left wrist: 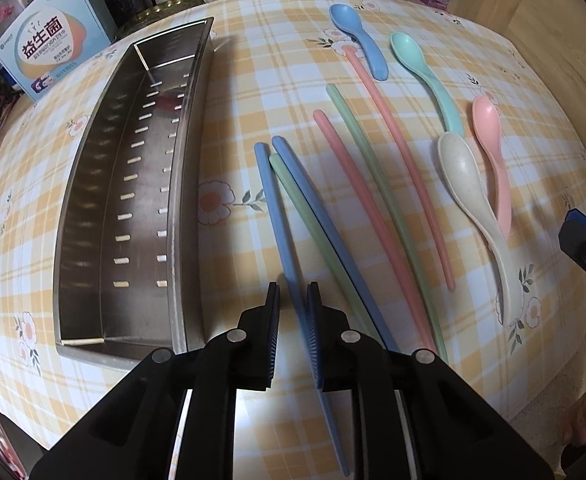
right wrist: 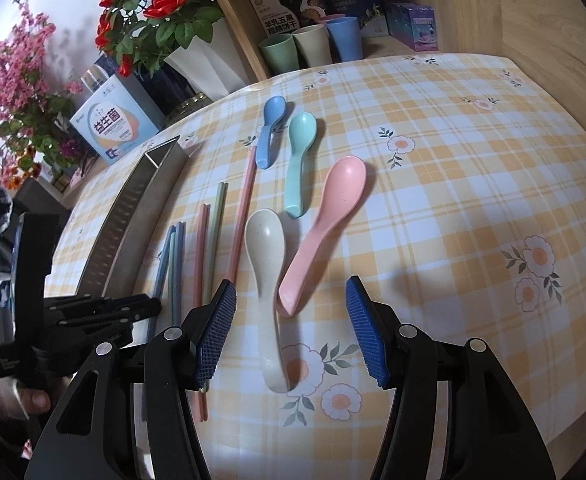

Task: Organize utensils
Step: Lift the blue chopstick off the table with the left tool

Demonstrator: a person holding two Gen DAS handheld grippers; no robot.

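Plaid-cloth desk [left wrist: 333, 20]: steel tray [left wrist: 93, 208] empty, nothing sorted yet. All chopsticks & spoons lie beside it. Left tool [left wrist: 293, 300] nearly closed round blue chopstick [left wrist: 271, 208], firm grip can't tell. Right tool [right wrist: 291, 312] open over cream spoon [right wrist: 265, 256].

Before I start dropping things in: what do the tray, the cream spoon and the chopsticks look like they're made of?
Tray: looks like brushed stainless steel, grey sheen with reflections and punched slots in the floor.
Cream spoon: probably matte plastic or a fibre composite; dull surface with fine dark specks.
Chopsticks: likely the same matte plastic, in flat pastel blue, green and pink with no gloss; can't tell for sure.
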